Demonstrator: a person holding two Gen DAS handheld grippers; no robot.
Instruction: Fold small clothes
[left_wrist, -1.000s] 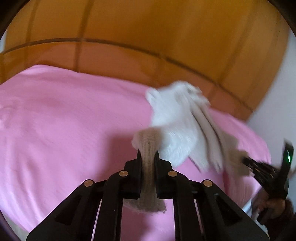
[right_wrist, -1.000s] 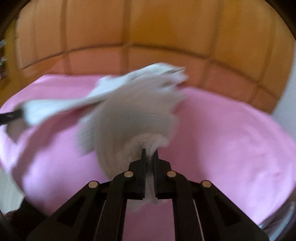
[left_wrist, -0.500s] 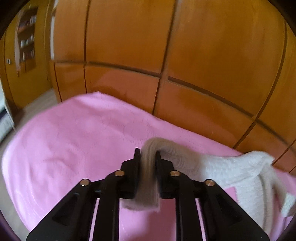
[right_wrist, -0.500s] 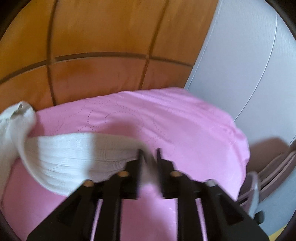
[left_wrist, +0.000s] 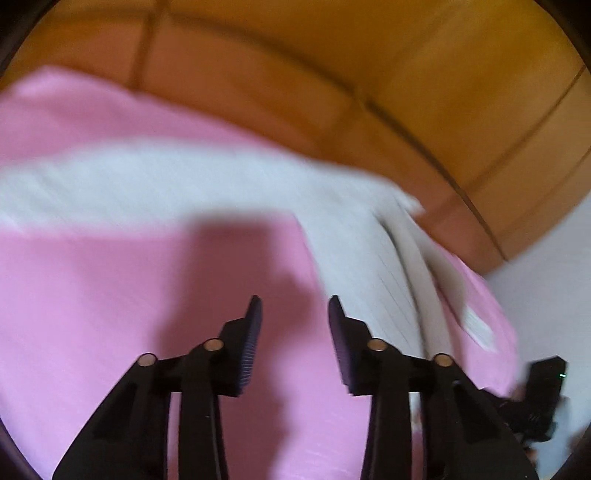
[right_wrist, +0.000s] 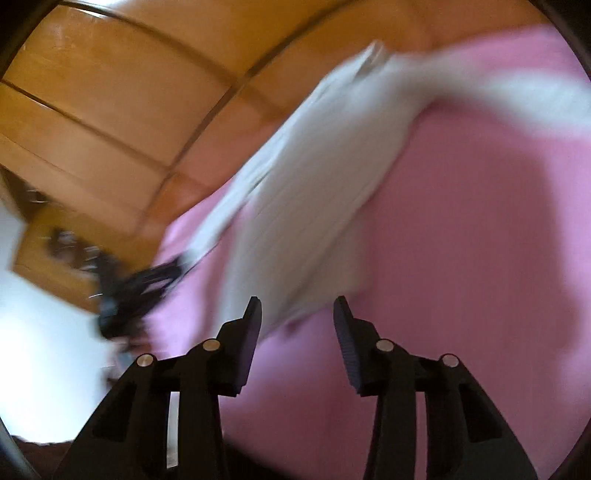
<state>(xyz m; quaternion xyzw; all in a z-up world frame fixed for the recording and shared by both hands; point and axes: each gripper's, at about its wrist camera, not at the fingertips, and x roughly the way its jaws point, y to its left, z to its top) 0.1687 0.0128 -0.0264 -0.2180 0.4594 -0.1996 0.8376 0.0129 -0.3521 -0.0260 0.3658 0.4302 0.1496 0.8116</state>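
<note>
Now the pink bed (left_wrist: 110, 295) carries the whole job, with the wooden wardrobe (left_wrist: 406, 74) behind it. The white knit garment (left_wrist: 351, 258) lies spread across the bed cover, blurred, one part running sideways and one toward the near edge. Both grippers have just let it go: the left gripper (left_wrist: 294, 314) has its jaws apart with only pink cover between them, and the right gripper (right_wrist: 297, 314) likewise, its jaws having just been opening, with the cloth's near edge just beyond the tips. To fold well, I judge, let the cloth settle flat first, smooth its wrinkles, then pinch two matching corners.
</note>
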